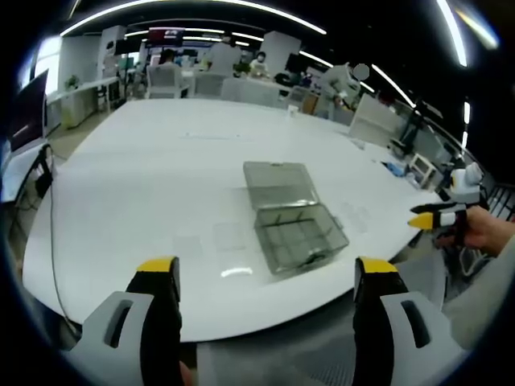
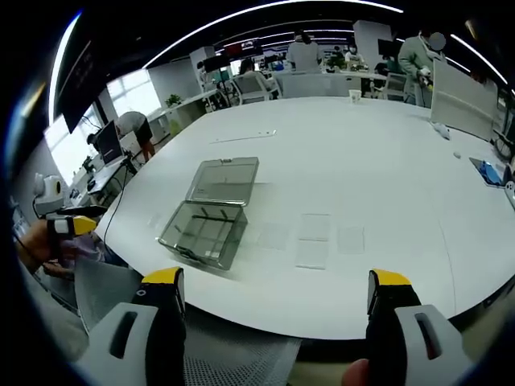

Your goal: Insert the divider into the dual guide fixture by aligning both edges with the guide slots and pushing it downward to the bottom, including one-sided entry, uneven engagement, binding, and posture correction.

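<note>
A clear grey plastic compartment box (image 1: 295, 219) with its lid swung open lies mid-frame on the white round table (image 1: 145, 185), well beyond the left gripper (image 1: 267, 277), whose yellow-tipped jaws stand wide apart, empty. The right gripper (image 2: 276, 287) is likewise spread and empty, the box (image 2: 209, 215) left of centre; clear flat divider sheets (image 2: 314, 238) lie just right of it.

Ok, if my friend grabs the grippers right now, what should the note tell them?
Left gripper: open, holding nothing, short of the table edge.
Right gripper: open, holding nothing, also off the table.
Clear grey plastic compartment box lies open on the white round table, lid flat behind it.
Thin clear plastic sheets lie flat beside it.
Done: no divider picked up.
Left: pick one up, align, push down.
</note>
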The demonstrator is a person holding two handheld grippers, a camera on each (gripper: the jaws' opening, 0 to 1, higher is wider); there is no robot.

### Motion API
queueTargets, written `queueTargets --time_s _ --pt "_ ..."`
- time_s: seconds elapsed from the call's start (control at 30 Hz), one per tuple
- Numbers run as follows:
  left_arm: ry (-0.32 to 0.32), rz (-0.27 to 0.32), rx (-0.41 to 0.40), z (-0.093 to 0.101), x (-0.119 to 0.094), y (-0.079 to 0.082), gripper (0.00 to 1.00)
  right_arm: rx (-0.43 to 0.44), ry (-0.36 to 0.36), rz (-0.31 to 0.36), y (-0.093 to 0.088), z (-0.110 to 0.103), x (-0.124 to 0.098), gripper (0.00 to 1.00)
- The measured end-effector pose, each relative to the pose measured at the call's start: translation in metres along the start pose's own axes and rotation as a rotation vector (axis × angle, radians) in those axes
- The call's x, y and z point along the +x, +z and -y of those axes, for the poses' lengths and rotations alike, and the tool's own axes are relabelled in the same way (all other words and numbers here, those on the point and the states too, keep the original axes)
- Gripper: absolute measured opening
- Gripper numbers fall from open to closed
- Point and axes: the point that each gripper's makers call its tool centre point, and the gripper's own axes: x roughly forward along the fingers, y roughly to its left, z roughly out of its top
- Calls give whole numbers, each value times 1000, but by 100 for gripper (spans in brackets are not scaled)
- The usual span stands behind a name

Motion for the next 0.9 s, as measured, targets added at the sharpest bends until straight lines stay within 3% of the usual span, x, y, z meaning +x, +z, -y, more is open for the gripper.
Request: queueTargets --time_s 0.9 --pt "-8 -9 -22 1 4 -4 84 -1 6 -1 2 3 3 92"
